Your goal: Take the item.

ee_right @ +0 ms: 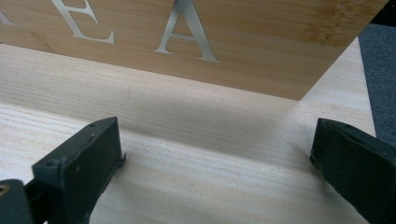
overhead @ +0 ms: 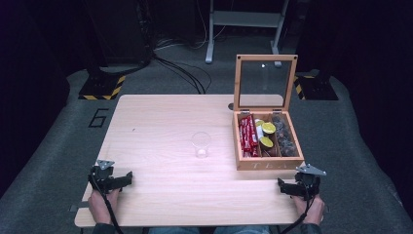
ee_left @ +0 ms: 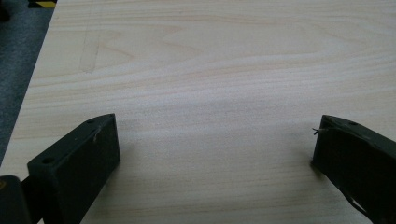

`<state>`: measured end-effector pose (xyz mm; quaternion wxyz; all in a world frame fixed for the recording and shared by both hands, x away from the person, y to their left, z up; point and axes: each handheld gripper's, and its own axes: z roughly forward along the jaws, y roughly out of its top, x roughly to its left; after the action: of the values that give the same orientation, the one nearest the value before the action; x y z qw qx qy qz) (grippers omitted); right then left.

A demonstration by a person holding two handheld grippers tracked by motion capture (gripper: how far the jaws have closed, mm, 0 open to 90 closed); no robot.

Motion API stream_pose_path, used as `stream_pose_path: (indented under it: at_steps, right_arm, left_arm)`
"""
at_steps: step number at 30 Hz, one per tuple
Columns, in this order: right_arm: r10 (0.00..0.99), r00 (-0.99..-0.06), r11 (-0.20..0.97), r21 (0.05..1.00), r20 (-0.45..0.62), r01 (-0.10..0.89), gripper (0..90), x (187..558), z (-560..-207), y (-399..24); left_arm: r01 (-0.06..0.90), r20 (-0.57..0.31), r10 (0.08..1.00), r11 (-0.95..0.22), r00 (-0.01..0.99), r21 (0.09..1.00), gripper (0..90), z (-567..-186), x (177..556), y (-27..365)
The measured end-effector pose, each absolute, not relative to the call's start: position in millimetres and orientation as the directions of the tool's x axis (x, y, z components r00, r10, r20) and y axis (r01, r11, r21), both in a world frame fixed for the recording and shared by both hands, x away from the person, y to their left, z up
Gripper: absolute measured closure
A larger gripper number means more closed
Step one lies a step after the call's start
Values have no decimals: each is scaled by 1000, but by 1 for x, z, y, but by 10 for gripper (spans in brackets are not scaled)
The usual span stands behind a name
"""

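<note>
Left gripper (overhead: 127, 179): at the near left corner of the table (overhead: 160, 122), held low in the person's hand, jaws spread wide with bare wood between them, grasping nothing.

Right gripper (overhead: 281, 186): at the near right edge, jaws likewise parted and empty; its own view looks straight at the lettered front wall of the tea box (ee_right: 261, 51), close ahead but not touching.

Step in hand: looks like the start, both tools parked at the near edge, nothing picked up yet.

Plastic cup (overhead: 200, 145): clear, upright, mid-table, just left of the box and well apart from both grippers.

Tea box: (overhead: 269, 164) wooden, at the right side, glass lid (overhead: 265, 80) standing open at the back. Red sachets (overhead: 248, 135) fill the left compartment, yellow-topped capsules (overhead: 266, 134) the middle, dark ones the right.

Next move, as I judge it: the right gripper must rise over the front wall and come down into a compartment; the packed rows leave little slack for the jaws.

Edges: the box sits near the table's right edge, its front wall standing between gripper and contents.

Open room: the whole left half of the table is bare, with wide space around the cup.
</note>
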<state>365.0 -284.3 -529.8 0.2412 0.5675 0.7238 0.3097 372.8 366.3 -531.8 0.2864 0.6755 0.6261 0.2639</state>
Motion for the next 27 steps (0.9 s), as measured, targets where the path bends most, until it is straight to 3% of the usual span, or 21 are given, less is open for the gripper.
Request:
stream_pose_path:
  at_steps: [23,27]
  right_arm:
    - [970,-244,173,710,-2,682,15,367,-527,-284]
    - [967,-250,144,725,40,673,15,364,-520,-287]
  left_arm:
    - [691,-6,997,-53,83,720,5,-532,374,366]
    - [689,-2,996,-58,86,723,5,-532,374,366]
